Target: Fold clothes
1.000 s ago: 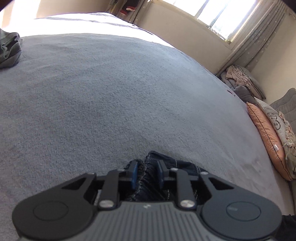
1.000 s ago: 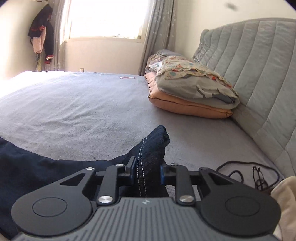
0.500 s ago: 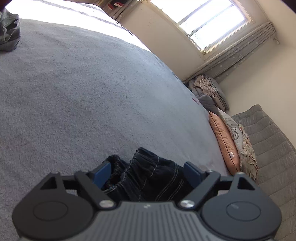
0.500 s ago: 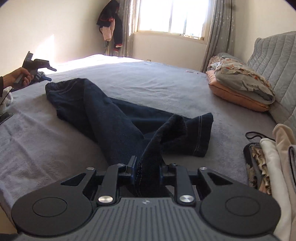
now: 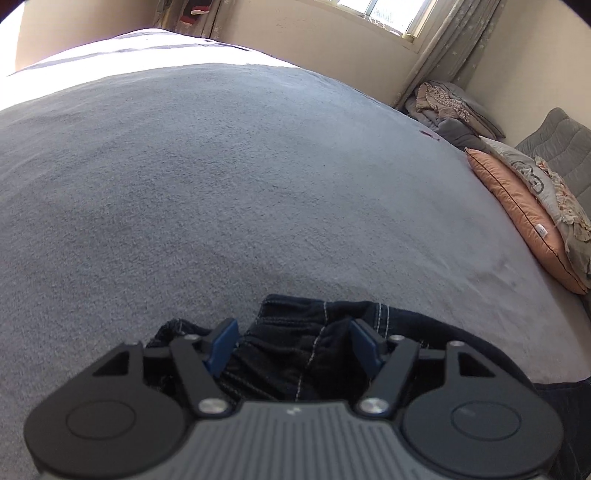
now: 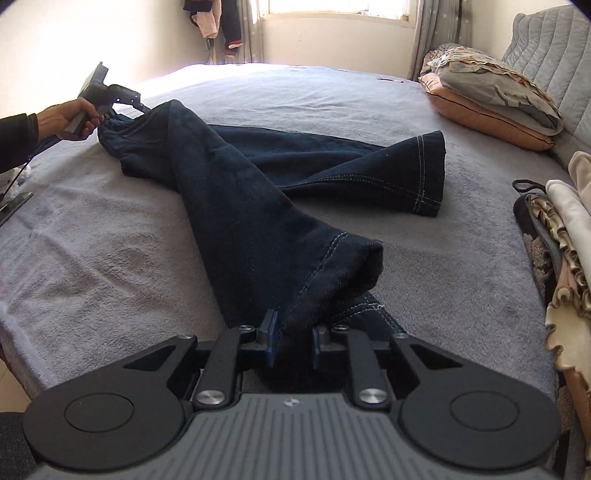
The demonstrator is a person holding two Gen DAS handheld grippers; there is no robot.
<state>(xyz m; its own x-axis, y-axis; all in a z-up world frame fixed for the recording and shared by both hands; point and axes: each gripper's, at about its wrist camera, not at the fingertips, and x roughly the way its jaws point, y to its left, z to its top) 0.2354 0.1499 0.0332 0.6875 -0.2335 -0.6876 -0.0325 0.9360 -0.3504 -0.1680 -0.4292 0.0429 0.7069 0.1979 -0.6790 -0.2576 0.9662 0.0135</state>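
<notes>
Dark blue jeans (image 6: 236, 184) lie across the grey bed (image 6: 110, 240), legs crossed. The right gripper (image 6: 291, 339) is shut on the hem end of the nearer leg (image 6: 332, 266), and its jaws are closing tighter on the denim. The other leg's hem (image 6: 424, 173) lies flat further back. A hand holds the left gripper (image 6: 142, 107) at the waistband, far left. In the left wrist view the left gripper (image 5: 293, 339) straddles the bunched waistband (image 5: 303, 332). Its jaws are closing around the waistband and still stand wide, with its blue pads (image 5: 221, 343) at the fabric's sides.
Stacked pillows (image 6: 487, 99) lean by the padded headboard (image 6: 554, 48) at the right. A pile of folded clothes (image 6: 565, 236) sits at the bed's right edge. Clothes hang (image 6: 214, 22) by the window. Pillows (image 5: 517, 199) also show in the left wrist view.
The left jaws let go of the waistband, opened wide, then narrowed around it again. The right gripper drew its trouser leg back toward the near edge, still gripping it.
</notes>
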